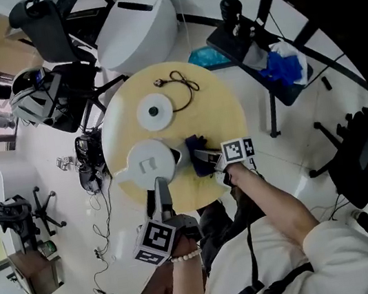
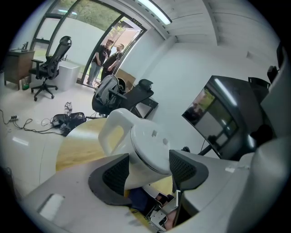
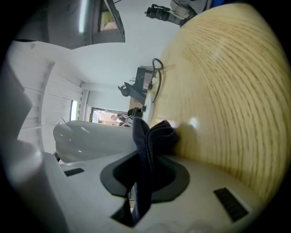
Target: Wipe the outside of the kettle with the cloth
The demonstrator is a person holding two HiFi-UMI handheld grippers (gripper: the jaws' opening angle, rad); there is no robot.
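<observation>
I judge the wiping barely begun, with the whole outside still to do. My right tongs point(image 1: 205, 155) pinch the dark cloth point(image 1: 192, 143) just right of the kettle point(image 1: 148, 163), by its spout. My left tongs point(image 1: 160, 187) reach from the near side and clamp the kettle at the bench's point(image 1: 222, 101) near left.

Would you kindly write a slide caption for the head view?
Left hand-held gripper clasps the white kettle on a round wooden table; right hand-held gripper holds a dark cloth beside it.
</observation>
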